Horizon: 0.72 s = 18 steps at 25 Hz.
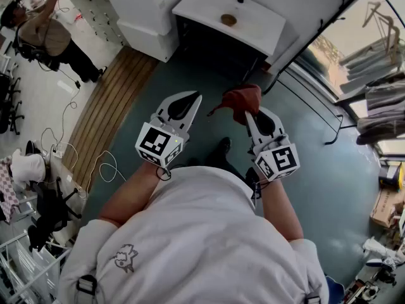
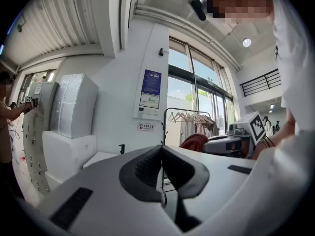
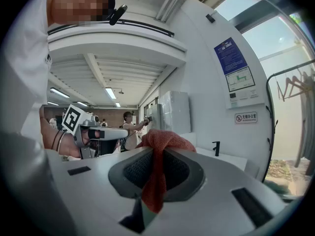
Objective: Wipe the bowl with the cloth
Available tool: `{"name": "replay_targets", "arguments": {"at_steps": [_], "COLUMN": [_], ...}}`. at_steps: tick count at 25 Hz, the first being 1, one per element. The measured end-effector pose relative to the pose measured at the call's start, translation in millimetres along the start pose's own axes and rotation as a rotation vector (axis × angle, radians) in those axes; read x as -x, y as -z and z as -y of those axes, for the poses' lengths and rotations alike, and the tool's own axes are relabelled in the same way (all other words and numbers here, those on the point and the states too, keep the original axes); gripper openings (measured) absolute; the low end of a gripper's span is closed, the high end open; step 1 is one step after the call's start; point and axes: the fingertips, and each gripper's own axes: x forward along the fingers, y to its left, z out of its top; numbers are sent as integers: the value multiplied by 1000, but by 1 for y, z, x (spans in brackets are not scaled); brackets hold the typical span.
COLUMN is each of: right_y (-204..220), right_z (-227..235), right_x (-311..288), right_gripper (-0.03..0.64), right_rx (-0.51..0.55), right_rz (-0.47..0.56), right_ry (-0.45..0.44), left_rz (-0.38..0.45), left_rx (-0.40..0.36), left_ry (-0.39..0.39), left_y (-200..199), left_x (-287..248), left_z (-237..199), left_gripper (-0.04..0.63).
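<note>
One rust-red cloth (image 3: 165, 140), bunched, weave possibly terry.

In right tongs (image 1: 249, 114), cloth (image 1: 242, 99); left tongs (image 1: 193, 97) alongside; counter (image 1: 209, 8) seemingly ahead.

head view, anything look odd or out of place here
Nothing spilled or damaged. The one oddity: the rust-red woven cloth is pinched in the jaws of the right gripper, bunched up in mid-air, while the left gripper is shut on nothing, and no bowl is clearly visible, only a small brown round thing on the white counter ahead.
</note>
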Motion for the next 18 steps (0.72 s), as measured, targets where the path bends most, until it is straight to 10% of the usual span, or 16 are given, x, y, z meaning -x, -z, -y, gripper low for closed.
{"name": "replay_targets", "arguments": {"at_steps": [18], "right_y": [14], "right_z": [127], "right_x": [-14], "right_gripper": [57], "right_rx": [-56], "right_rz": [7], "right_ry": [-37], "left_rz": [-31], "left_rx": [-32], "left_ry": [-69], "left_y": [8], "left_x": [-113], "left_z": [-13], "left_gripper": [15]}}
